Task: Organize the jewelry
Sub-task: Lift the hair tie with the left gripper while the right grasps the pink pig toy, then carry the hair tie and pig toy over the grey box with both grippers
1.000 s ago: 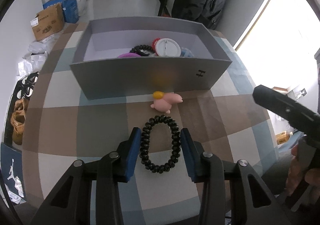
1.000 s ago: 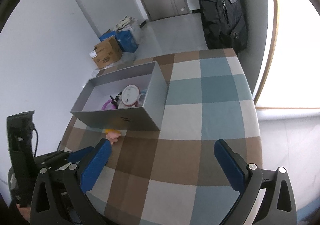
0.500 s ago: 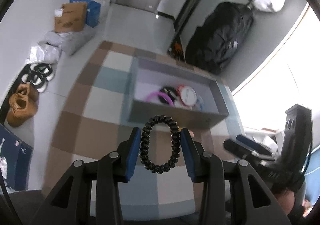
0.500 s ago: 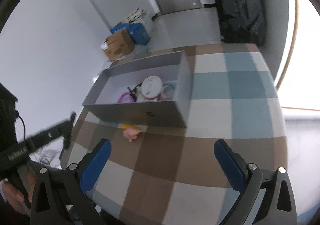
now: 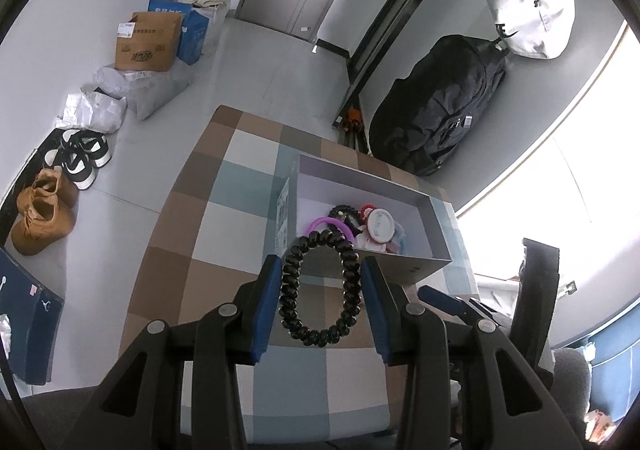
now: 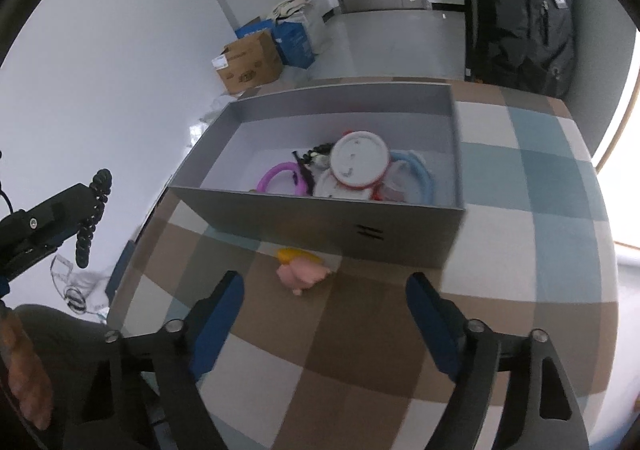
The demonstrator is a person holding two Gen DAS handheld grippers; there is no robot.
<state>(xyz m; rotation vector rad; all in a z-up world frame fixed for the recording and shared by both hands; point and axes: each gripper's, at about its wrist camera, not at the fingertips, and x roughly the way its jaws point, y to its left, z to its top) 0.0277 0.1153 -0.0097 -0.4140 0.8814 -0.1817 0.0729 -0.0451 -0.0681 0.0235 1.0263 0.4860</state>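
Observation:
My left gripper [image 5: 320,302] is shut on a black spiral hair tie [image 5: 320,286], held in the air above the checked table, short of the grey box [image 5: 416,270]. From the right wrist view the same black spiral hair tie [image 6: 93,218] shows at the far left in the left gripper's fingers [image 6: 48,214]. My right gripper [image 6: 324,318] hangs over the table with its jaws closing and nothing between them. A pink and yellow clip [image 6: 301,269] lies on the table just ahead of it, against the grey box [image 6: 320,222]. Inside the box lie a purple ring [image 6: 280,178], a white round case [image 6: 359,160] and a light blue ring [image 6: 420,174].
The checked tablecloth [image 6: 360,350] covers a small table with edges close on all sides. Cardboard boxes [image 5: 148,40], bags and shoes [image 5: 42,210] stand on the floor to the left. A black bag [image 5: 436,110] leans on the wall behind the box. A person's hand [image 6: 24,382] shows at lower left.
The left gripper has lifted the black hair tie off the table and pulled back higher. The right gripper has come nearer to the pink clip and its jaws have narrowed.

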